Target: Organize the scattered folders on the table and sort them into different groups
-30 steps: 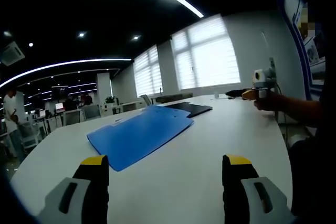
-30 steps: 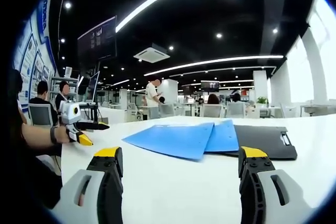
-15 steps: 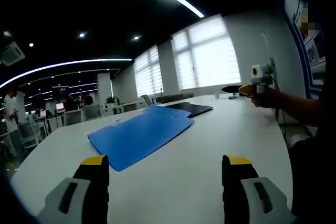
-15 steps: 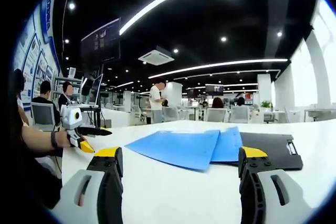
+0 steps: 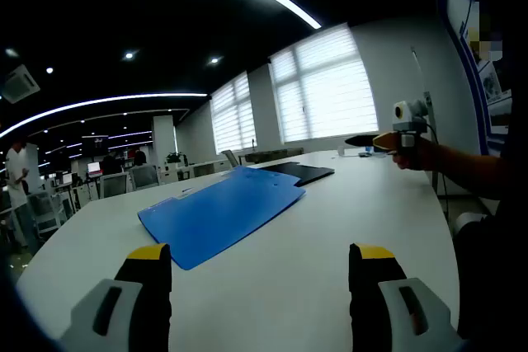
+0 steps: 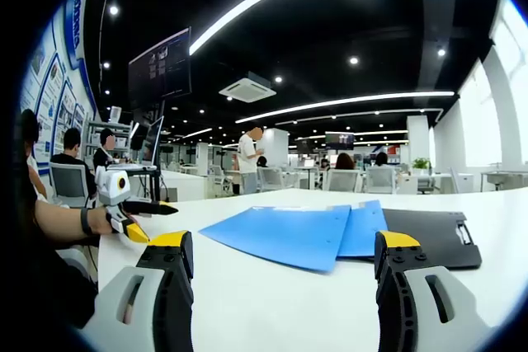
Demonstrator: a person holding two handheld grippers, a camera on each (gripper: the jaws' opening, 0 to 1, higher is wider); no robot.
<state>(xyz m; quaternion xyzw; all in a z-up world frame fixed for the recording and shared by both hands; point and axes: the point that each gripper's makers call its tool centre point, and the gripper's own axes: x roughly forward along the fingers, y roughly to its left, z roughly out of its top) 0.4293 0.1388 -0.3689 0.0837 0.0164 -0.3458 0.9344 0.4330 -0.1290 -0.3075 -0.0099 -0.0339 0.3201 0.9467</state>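
While both grippers hang spread and empty over the table [image 6: 272,302], nothing is sorted yet: two blue folders [image 6: 289,235] lie overlapped mid-table, and a black clipboard [image 6: 433,237] sits just beside them, its edge touching or tucked under the nearer blue one. In the left gripper view the blue folders [image 5: 219,212] read as one flat sheet with the black clipboard [image 5: 299,171] beyond, well ahead of the left gripper [image 5: 261,274]. The right gripper [image 6: 280,265] is also short of the stack, jaws wide, holding nothing. Main risks, as I judge it: the folders lie flat on a smooth top, so a jaw may slide over an edge and just push the pile instead of pinching; grabbing at the overlap could lift both blues together or drag the clipboard along; a thin folder pinched at one corner may droop or swing open. The two grippers could also collide if both go for the same pile.
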